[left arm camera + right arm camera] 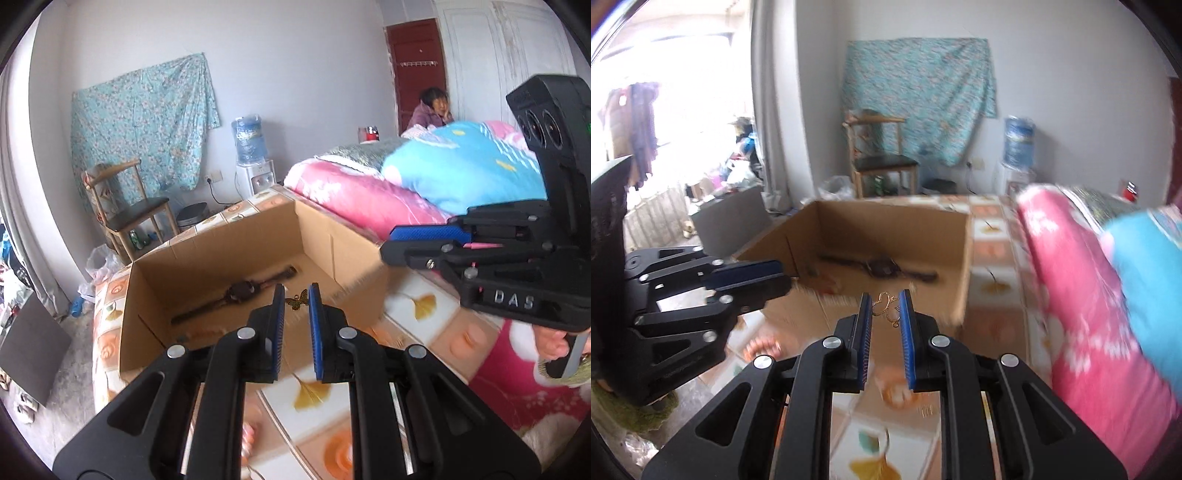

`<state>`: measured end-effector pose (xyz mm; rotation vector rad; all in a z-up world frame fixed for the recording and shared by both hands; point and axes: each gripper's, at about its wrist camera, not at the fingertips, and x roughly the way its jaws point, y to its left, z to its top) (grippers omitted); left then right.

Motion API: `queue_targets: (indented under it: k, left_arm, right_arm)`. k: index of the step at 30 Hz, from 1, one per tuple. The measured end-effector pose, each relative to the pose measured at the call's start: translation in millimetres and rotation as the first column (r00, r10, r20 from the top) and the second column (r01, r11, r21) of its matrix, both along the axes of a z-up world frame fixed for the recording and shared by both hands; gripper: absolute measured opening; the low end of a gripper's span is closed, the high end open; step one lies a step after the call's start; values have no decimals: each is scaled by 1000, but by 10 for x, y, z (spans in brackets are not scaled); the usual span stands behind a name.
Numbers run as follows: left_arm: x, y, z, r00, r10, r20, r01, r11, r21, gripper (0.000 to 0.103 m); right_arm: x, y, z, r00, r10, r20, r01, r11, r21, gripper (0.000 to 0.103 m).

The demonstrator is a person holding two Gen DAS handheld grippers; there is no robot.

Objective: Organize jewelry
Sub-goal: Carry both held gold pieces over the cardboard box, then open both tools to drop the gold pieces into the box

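Between the blue pads of the left gripper (296,295), nearly closed, sits a small green-and-gold butterfly pendant (299,298), pinched at the fingertips. The right gripper (885,301), equally narrow, clamps a gold openwork butterfly charm (886,305) between its tips. Both grippers tilt downward, side by side, above the near edge of an open brown cardboard box (221,254) that rests on a bed covered with a ginkgo-leaf patterned sheet (436,306). On the box floor lies a dark wristwatch with its strap laid flat (236,295). A hand (554,341) grips the right tool's handle. Pink and blue quilts (443,173) are heaped to the right.
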<state>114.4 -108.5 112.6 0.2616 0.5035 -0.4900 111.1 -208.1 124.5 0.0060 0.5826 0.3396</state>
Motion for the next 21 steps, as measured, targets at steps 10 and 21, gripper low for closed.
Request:
queue_targets:
  k: [10, 21]
  left_arm:
    - [1404, 153, -330, 918, -17, -397, -23, 995, -96, 12]
    - [1851, 120, -629, 844, -8, -537, -69, 990, -124, 23]
  right_arm:
    - [1099, 3, -298, 970, 95, -223, -99, 995, -6, 15]
    - [1339, -129, -381, 964, 81, -253, -76, 997, 32, 16]
